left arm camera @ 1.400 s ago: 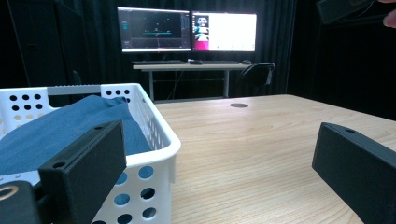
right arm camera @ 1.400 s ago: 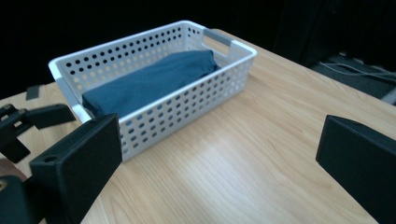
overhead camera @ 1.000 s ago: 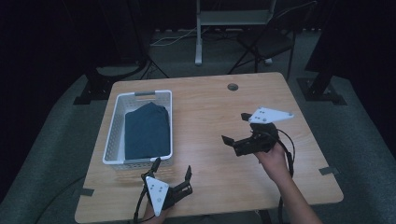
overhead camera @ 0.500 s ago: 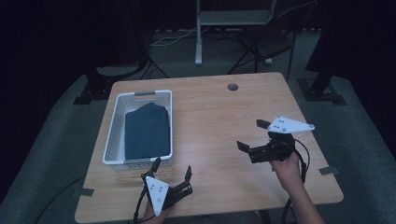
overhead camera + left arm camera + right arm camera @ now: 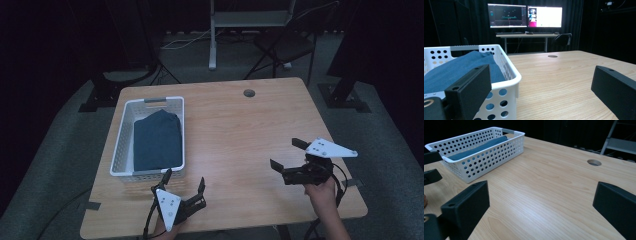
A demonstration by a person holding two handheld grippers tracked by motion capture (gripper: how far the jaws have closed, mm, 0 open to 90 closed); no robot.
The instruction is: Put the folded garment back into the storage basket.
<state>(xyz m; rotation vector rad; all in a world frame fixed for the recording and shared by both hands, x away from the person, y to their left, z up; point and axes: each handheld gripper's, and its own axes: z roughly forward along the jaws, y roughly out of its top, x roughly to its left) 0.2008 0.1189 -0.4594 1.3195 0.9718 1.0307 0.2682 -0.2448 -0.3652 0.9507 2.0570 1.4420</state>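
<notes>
High view: left gripper (image 5: 184,186) lower centre-left, right gripper (image 5: 290,157) lower right, both jaws wide and empty. Left gripper view adds two lit monitors (image 5: 524,16) behind the basket (image 5: 509,77) holding blue cloth (image 5: 454,70).

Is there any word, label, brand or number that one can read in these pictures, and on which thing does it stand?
No text can be read.
Two monitors: windows and graphics are lit, but any writing is too small and blurred to read.
White basket, blue cloth, wooden table, left gripper and right gripper: no lettering shows on them.
</notes>
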